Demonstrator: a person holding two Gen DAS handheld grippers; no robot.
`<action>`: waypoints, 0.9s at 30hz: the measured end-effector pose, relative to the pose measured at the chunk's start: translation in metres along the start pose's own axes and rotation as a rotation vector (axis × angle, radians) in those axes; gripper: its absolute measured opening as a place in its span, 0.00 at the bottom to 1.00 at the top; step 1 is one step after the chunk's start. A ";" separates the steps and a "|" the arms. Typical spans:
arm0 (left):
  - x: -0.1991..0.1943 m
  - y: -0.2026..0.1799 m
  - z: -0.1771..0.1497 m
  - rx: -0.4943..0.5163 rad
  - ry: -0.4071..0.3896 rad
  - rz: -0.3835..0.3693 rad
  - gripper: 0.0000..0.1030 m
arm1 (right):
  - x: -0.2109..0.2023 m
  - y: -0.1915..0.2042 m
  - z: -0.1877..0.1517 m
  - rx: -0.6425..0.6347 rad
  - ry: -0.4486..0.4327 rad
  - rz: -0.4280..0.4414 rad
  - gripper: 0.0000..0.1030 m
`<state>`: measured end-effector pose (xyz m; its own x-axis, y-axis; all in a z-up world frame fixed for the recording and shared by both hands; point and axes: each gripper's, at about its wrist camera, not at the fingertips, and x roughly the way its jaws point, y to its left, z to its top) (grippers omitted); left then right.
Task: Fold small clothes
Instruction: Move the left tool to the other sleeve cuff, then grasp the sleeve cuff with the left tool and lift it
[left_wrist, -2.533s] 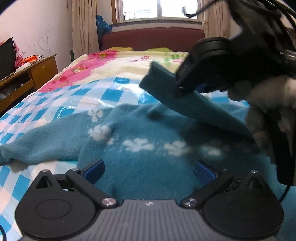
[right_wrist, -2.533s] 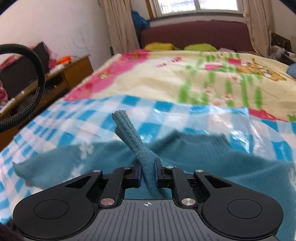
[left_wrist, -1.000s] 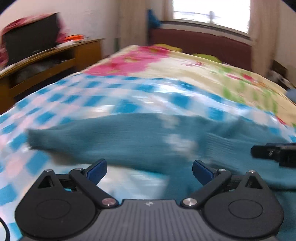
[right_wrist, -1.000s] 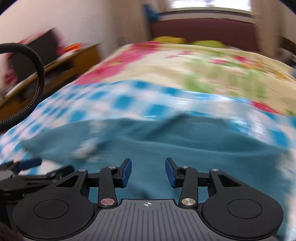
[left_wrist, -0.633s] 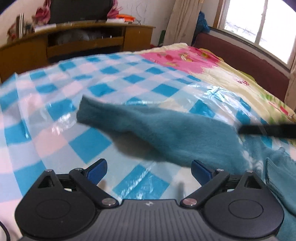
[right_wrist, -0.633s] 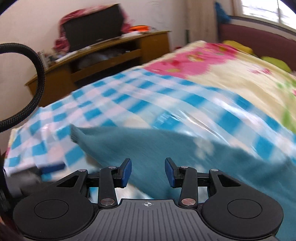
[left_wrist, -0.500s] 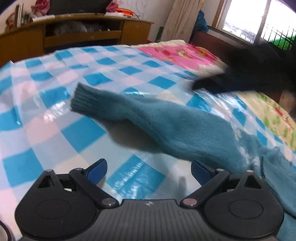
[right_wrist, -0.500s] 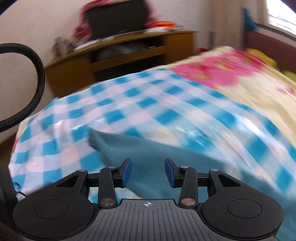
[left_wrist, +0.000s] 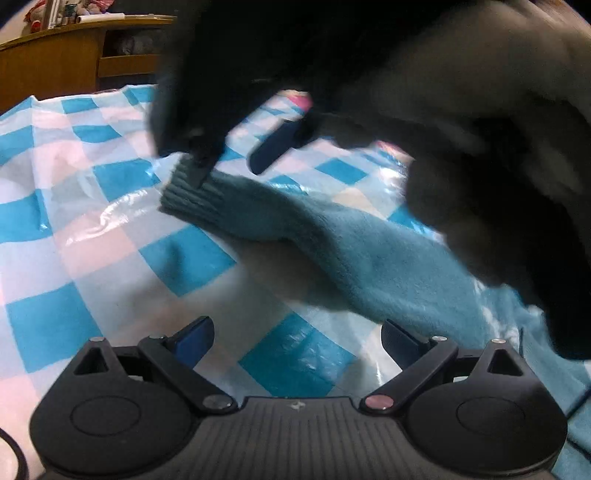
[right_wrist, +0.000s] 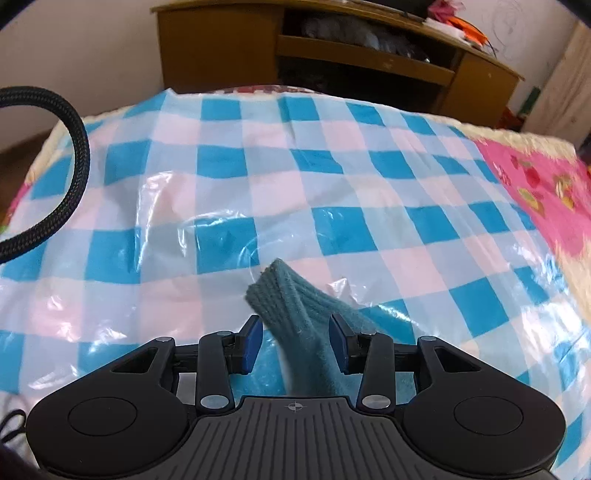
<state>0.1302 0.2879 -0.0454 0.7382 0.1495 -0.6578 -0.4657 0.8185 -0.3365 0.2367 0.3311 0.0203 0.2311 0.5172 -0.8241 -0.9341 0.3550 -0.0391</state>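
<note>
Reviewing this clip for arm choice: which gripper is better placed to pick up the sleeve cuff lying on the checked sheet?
Right. The right gripper is open with the teal sleeve cuff between its fingers. The left gripper is open over bare checked sheet, short of the cuff.

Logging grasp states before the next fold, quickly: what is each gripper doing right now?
Left gripper: open, holding nothing.
Right gripper: open, pads on either side of the teal sweater sleeve near its cuff, not pressing on it.
</note>
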 end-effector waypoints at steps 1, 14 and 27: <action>-0.003 0.006 0.004 -0.017 -0.009 0.000 0.98 | -0.008 -0.004 -0.003 0.014 -0.011 0.010 0.38; 0.031 0.064 0.080 -0.284 0.024 0.052 0.92 | -0.089 -0.080 -0.108 0.284 -0.142 -0.160 0.38; 0.037 0.067 0.075 -0.394 0.073 0.128 0.62 | -0.096 -0.095 -0.175 0.390 -0.166 -0.114 0.38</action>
<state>0.1633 0.3900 -0.0418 0.6321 0.1853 -0.7524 -0.7131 0.5189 -0.4714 0.2556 0.1114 0.0045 0.3970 0.5648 -0.7234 -0.7348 0.6679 0.1182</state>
